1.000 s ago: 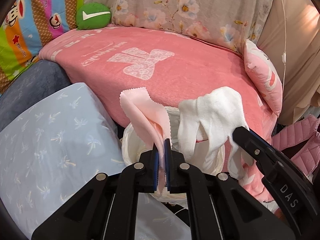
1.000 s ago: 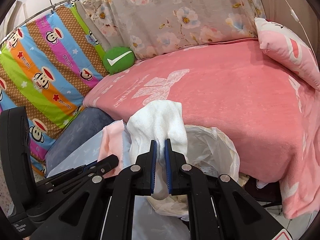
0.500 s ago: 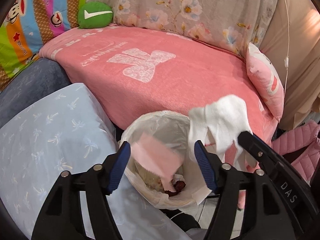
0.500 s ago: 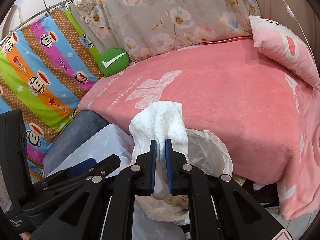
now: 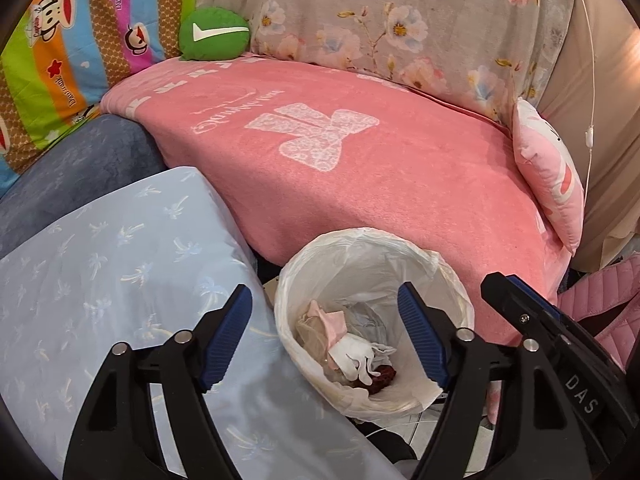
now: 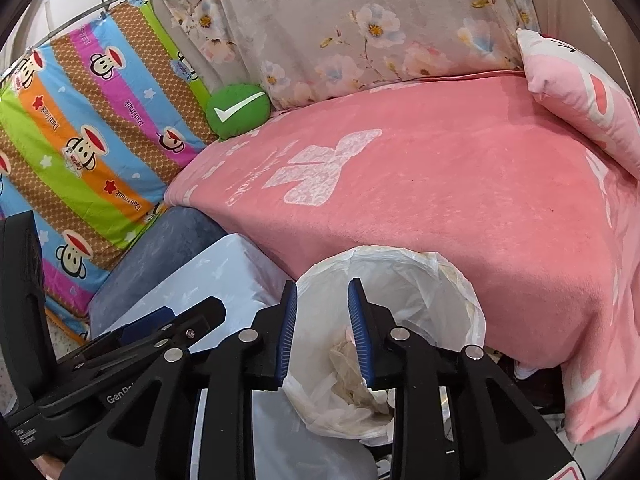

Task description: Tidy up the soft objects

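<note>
A round bin lined with a white plastic bag (image 5: 360,244) (image 6: 404,260) stands in front of the pink-blanketed sofa. Inside it lie a pale pink cloth (image 5: 334,322) and a white cloth (image 5: 354,354) on crumpled waste. My left gripper (image 5: 324,328) hangs over the bin, its jaws wide and still opening, nothing between them. My right gripper (image 6: 322,326) is above the bin's near rim, jaws opening, with nothing in them. The right gripper's body shows at the lower right of the left wrist view (image 5: 552,344); the left one's shows at the lower left of the right wrist view (image 6: 152,340).
A pink blanket (image 5: 360,168) covers the seat behind the bin. A light blue pillow (image 5: 112,280) lies left of the bin, over a dark blue cushion (image 5: 68,176). A green check-mark cushion (image 5: 214,34), a pink pillow (image 5: 548,176), a striped cartoon quilt (image 6: 80,140) and a floral cover (image 6: 360,24) surround the seat.
Both grippers let go. The left one opened first and the pink cloth fell into the bin; then the right one opened and the white cloth dropped in on top.
</note>
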The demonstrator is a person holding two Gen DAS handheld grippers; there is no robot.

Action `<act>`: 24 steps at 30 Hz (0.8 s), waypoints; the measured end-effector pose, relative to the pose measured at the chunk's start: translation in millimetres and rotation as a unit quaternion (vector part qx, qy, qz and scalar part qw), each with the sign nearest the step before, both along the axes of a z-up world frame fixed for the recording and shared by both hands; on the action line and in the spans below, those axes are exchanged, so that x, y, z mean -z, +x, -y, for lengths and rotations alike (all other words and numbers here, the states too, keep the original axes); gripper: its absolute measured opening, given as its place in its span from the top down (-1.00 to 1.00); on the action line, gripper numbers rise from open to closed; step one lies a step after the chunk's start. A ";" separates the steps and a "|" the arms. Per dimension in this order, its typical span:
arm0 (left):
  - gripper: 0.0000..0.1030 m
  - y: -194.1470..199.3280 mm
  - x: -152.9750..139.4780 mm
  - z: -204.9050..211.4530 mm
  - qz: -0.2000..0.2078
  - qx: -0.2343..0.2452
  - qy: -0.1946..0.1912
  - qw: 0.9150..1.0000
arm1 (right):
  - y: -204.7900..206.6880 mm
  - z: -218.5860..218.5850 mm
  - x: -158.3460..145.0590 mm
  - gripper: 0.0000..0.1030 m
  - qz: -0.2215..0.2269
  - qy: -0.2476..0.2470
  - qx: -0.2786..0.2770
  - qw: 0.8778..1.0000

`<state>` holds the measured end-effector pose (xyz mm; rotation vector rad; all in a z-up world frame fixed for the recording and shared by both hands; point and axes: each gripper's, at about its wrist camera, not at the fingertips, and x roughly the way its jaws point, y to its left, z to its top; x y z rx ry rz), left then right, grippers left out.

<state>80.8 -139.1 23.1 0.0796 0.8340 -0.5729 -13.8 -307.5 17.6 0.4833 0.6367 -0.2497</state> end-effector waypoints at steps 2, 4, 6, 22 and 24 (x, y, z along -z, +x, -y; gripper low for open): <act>-0.44 -1.1 0.1 -4.4 0.003 -0.004 0.002 1.000 | 0.0 -5.1 0.1 0.33 -0.010 -0.011 -0.005 1.000; -0.47 -2.5 0.1 -8.9 0.005 -0.010 0.006 1.000 | -0.8 -11.5 -0.8 0.33 -0.018 -0.025 -0.013 0.999; -0.55 -4.9 0.7 -14.1 0.008 -0.016 0.011 1.000 | -3.1 -18.5 -1.0 0.32 -0.026 -0.038 -0.020 0.999; -0.75 -25.3 27.2 -58.7 0.016 -0.072 0.070 0.995 | -28.8 -64.7 16.0 -0.17 -0.087 -0.149 -0.045 0.984; -0.75 -28.2 29.7 -61.6 0.017 -0.075 0.075 0.994 | -30.4 -67.3 19.0 -0.17 -0.091 -0.152 -0.048 0.983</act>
